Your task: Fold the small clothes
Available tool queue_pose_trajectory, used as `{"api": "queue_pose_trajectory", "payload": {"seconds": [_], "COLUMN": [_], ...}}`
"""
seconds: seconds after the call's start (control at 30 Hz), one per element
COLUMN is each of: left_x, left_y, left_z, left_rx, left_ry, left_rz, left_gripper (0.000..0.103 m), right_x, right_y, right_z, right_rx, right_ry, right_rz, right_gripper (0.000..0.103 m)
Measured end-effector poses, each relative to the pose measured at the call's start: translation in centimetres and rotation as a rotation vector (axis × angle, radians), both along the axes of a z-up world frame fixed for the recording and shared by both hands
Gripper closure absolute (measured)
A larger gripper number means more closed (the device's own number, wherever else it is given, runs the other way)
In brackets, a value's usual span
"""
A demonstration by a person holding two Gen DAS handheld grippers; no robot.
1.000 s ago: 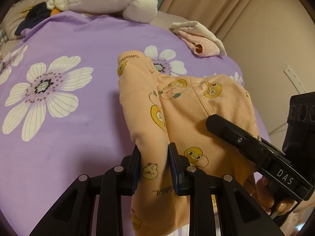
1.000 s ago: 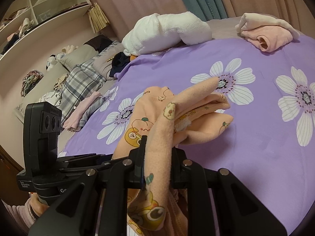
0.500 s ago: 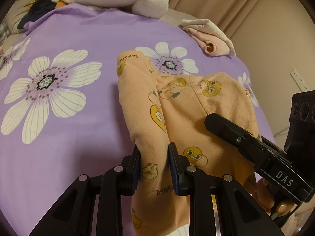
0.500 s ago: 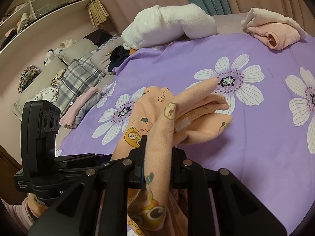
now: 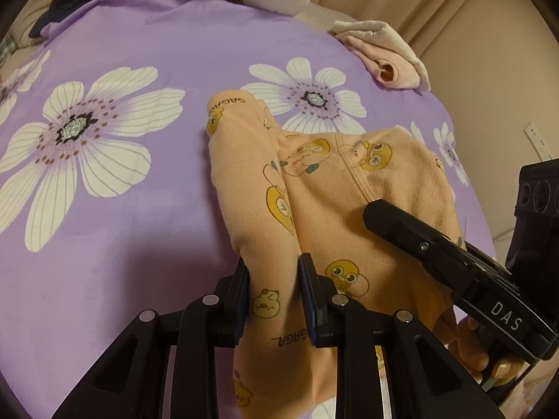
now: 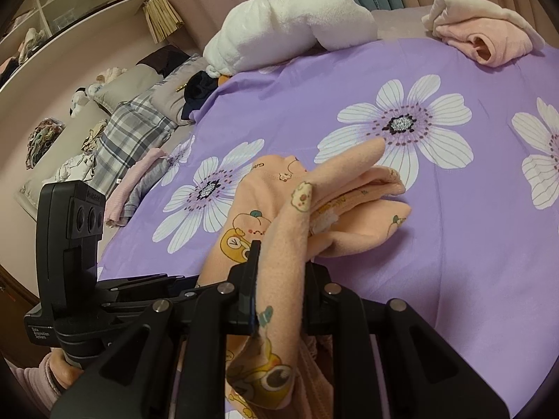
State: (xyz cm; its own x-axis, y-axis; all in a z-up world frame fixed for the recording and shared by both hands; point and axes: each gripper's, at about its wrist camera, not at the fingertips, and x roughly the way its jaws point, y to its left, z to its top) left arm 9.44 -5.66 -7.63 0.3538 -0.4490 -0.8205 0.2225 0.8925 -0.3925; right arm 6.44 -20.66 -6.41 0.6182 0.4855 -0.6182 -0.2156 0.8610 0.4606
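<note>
Both your grippers are clamped on the same peach printed garment (image 5: 349,188). Left gripper (image 5: 274,279): jaws narrow, pinching a bunched fold of it near the bottom of its view. Right gripper (image 6: 279,269): jaws narrower, pinching a fleecy edge strip that rises between them.

Where it is: the far end of the garment rests on the purple flowered bedspread (image 5: 104,244); the near end hangs lifted in your two grips. Whether the middle touches the bed, I can't tell, since the cloth hides its own underside.

The relation that matters: the garment's long axis runs straight away from both tools, toward the white plush pillow (image 6: 290,31) and the folded pink clothes (image 6: 489,38). Both hands are at the near end, side by side, the right gripper just beside the left in the left wrist view. Neither is nearer the far end.

My read: the next move is to carry the held end forward along that axis and lay it over the resting end. Keep the two grips level or the fold edge will skew.
</note>
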Motion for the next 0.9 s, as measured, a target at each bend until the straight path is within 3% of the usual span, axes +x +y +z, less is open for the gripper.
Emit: {"api": "queue_pose_trajectory", "payload": {"seconds": [0.9], "left_x": [0.5], "left_y": [0.8], "left_z": [-1.5], "left_rx": [0.026], "left_ry": [0.039], "left_rz": [0.020], "left_gripper": [0.078], "right_x": [0.5], "right_y": [-2.5], "right_z": [-2.9], "right_rx": [0.015], "right_ry": [0.089], "right_rz": [-0.078], "right_gripper": [0.082]}}
